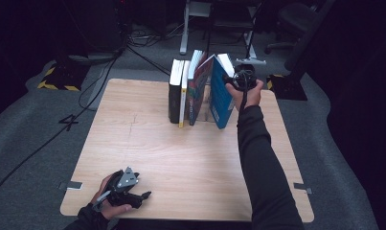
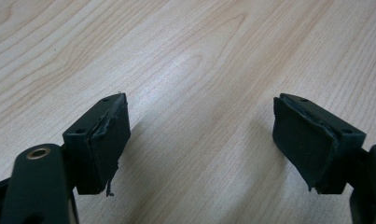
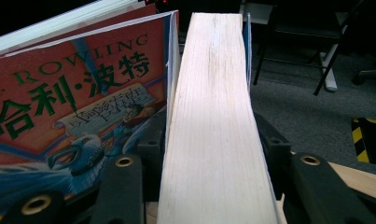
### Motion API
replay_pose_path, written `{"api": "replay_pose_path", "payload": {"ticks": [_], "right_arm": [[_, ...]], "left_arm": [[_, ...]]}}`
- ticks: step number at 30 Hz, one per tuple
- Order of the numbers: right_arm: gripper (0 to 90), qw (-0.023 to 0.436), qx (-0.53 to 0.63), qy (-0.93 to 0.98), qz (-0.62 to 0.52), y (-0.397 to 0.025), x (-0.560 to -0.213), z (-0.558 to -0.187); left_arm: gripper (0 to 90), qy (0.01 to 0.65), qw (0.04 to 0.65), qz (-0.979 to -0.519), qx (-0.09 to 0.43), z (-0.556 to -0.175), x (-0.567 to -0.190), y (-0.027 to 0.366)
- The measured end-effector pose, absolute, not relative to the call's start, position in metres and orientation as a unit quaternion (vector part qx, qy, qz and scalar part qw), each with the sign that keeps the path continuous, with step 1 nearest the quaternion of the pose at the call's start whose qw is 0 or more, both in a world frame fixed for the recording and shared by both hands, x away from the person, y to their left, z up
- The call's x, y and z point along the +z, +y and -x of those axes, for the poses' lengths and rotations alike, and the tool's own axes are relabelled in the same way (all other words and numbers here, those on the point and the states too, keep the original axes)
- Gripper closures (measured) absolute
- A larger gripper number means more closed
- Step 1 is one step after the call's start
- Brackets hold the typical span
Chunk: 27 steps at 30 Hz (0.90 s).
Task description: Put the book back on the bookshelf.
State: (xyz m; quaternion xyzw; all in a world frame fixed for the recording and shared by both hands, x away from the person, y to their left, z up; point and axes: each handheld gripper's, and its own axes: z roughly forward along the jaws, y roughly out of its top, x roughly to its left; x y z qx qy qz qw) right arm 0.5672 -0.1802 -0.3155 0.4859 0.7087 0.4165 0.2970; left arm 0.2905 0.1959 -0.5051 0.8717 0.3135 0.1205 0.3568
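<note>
Several books stand in a row at the far middle of the wooden table (image 1: 181, 158). The rightmost one, a blue-covered book (image 1: 221, 93), tilts to the left, and my right gripper (image 1: 239, 79) is shut on its top edge. In the right gripper view its cream page block (image 3: 213, 126) runs up between the two jaws, beside a red illustrated book (image 3: 73, 102) that leans against it. A black book (image 1: 174, 93) and a white-and-yellow book (image 1: 184, 96) stand upright at the left of the row. My left gripper (image 1: 141, 196) rests open near the table's front left edge, nothing between its pads (image 2: 106, 140).
Grey carpet surrounds the table. Cables (image 1: 109, 72) trail over the floor at the back left, and a metal stand (image 1: 186, 33) and a chair base (image 1: 281, 45) are behind the table. Yellow-black tape (image 1: 56, 81) marks the floor at left.
</note>
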Motion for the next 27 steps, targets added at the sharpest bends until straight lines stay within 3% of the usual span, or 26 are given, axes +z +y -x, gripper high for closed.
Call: {"api": "replay_pose_path", "payload": {"ticks": [15,27], "right_arm": [[52.7,0.294,0.406,0.727,-0.469,-0.188,-0.317,-0.555],[44.8,0.286,0.418,0.747,-0.431,-0.201,-0.335,-0.531]], "left_arm": [[19.4,0.314,0.357,-0.871,0.121,-0.29,-0.505,0.196],[19.4,0.314,0.357,-0.872,0.121,-0.29,-0.505,0.196]]}}
